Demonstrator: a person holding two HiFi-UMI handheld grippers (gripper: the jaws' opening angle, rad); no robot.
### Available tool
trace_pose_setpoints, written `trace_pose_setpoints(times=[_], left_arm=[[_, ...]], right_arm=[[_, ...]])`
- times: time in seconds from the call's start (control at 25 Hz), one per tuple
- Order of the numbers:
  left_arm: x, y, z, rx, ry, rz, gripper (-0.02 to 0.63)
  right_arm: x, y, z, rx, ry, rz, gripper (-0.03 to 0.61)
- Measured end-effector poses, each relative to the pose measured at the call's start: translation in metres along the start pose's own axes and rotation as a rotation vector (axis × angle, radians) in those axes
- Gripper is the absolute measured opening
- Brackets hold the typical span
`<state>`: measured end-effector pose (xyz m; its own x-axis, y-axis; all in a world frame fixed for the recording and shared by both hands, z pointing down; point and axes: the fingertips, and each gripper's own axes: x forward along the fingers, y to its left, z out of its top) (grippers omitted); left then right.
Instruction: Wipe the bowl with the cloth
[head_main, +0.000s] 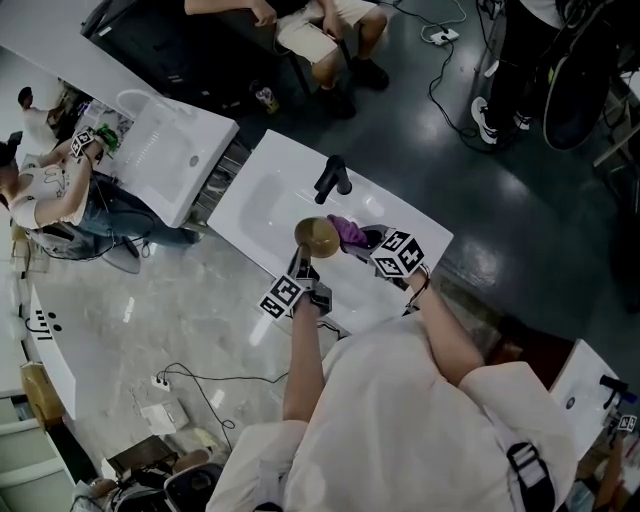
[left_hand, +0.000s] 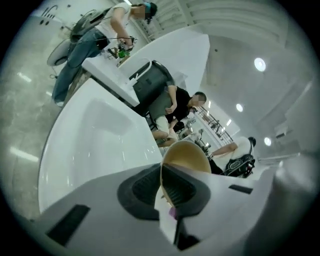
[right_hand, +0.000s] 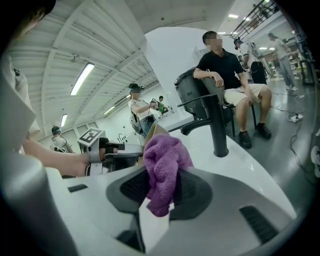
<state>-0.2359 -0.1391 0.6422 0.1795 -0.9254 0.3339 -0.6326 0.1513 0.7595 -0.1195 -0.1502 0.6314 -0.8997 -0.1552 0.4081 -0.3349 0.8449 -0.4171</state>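
A tan bowl (head_main: 317, 236) is held up over the white sink (head_main: 262, 195), tipped on its side. My left gripper (head_main: 301, 268) is shut on its rim; in the left gripper view the bowl (left_hand: 186, 156) stands edge-on between the jaws of the left gripper (left_hand: 161, 187). My right gripper (head_main: 368, 240) is shut on a purple cloth (head_main: 347, 231) that touches the bowl's right side. In the right gripper view the cloth (right_hand: 163, 170) bunches out of the right gripper (right_hand: 160, 192), with the bowl's edge (right_hand: 152, 131) just behind it.
A black faucet (head_main: 333, 177) rises at the sink's far side, and stands close ahead on the right in the right gripper view (right_hand: 216, 125). A second white sink unit (head_main: 160, 150) lies to the left. People sit and stand around; cables lie on the floor.
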Motion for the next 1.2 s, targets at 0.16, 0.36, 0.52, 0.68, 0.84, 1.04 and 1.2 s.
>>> trace_pose_setpoints(times=[0.16, 0.36, 0.52, 0.68, 0.84, 1.04, 1.2], left_arm=[[0.001, -0.005, -0.003, -0.124, -0.019, -0.027, 0.017], [-0.002, -0.001, -0.005, -0.251, -0.044, -0.054, 0.017], [-0.004, -0.001, -0.012, -0.342, -0.033, -0.093, 0.017], [-0.01, -0.002, -0.01, -0.47, -0.052, -0.154, 0.017], [-0.014, -0.003, -0.008, -0.537, -0.057, -0.204, 0.017], [-0.013, -0.02, -0.012, -0.575, -0.019, -0.282, 0.017], [-0.008, -0.045, -0.024, -0.606, 0.079, -0.404, 0.017]], right_arm=[[-0.001, 0.008, 0.003, -0.079, -0.01, -0.027, 0.097], [0.004, 0.014, 0.002, -0.063, 0.0, -0.005, 0.097], [0.013, 0.019, -0.013, -0.084, 0.04, -0.012, 0.097], [0.017, 0.029, -0.002, -0.113, -0.001, -0.011, 0.097], [0.024, 0.036, -0.005, -0.081, -0.011, 0.027, 0.097], [0.031, 0.041, -0.017, -0.056, 0.012, 0.058, 0.097], [0.034, 0.042, -0.023, -0.047, 0.01, 0.09, 0.097]])
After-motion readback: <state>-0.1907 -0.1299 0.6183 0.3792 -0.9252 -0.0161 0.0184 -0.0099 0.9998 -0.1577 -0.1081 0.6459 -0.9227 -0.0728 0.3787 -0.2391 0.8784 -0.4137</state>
